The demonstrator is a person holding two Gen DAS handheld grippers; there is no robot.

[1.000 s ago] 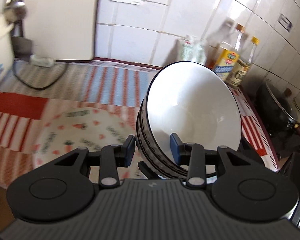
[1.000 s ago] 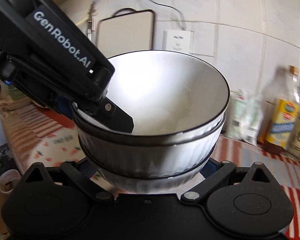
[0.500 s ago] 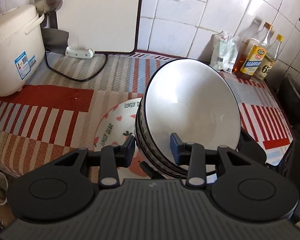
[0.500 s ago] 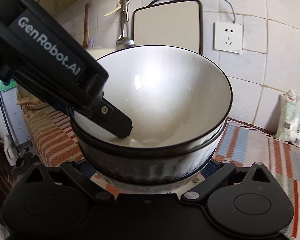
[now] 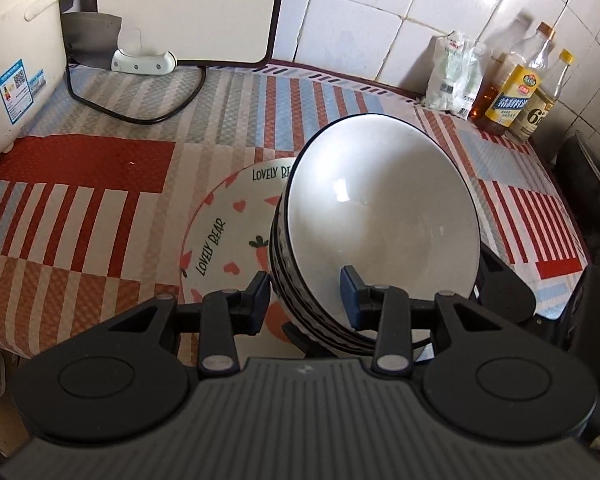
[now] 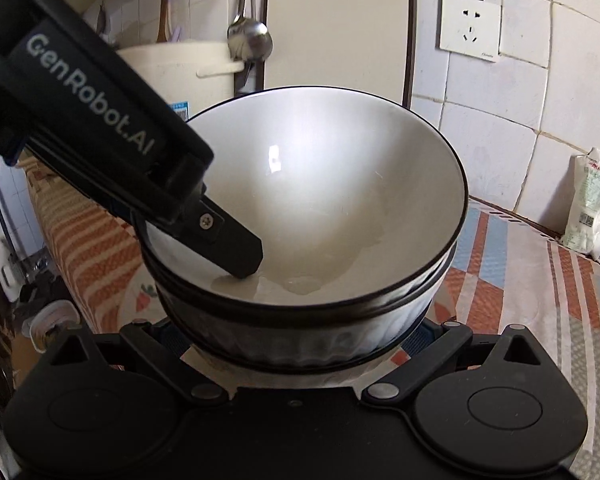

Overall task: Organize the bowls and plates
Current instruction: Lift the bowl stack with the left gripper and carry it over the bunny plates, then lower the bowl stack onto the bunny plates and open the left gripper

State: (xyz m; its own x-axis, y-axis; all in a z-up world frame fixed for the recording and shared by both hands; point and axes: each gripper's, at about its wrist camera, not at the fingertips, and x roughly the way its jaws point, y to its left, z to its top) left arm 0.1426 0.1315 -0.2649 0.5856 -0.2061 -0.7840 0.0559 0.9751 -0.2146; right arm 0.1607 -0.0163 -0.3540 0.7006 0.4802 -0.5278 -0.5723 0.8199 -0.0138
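Note:
A stack of white bowls (image 5: 380, 216) with black rims and ribbed outsides hangs tilted above the counter. My left gripper (image 5: 304, 296) is shut on the stack's near wall, one finger inside the top bowl and one outside. In the right wrist view that inside finger (image 6: 236, 248) reaches down into the bowl stack (image 6: 328, 200). My right gripper (image 6: 300, 344) clasps the stack's base from below, its pads mostly hidden behind the bowls. A "LOVELY BEAR" plate (image 5: 228, 240) with hearts lies on the striped cloth, partly under the stack.
A white rice cooker (image 5: 16, 60) stands at the back left, with a black cable (image 5: 140, 116) and a cutting board (image 5: 188, 4) against the tiles. A bag (image 5: 452, 72) and oil bottles (image 5: 516, 92) line the back right. A dark wok (image 5: 588, 184) sits at the right edge.
Both grippers have carried the bowl stack leftward along the counter and lower. The plate now shows sharp and close beside the stack, and the rice cooker has come into view.

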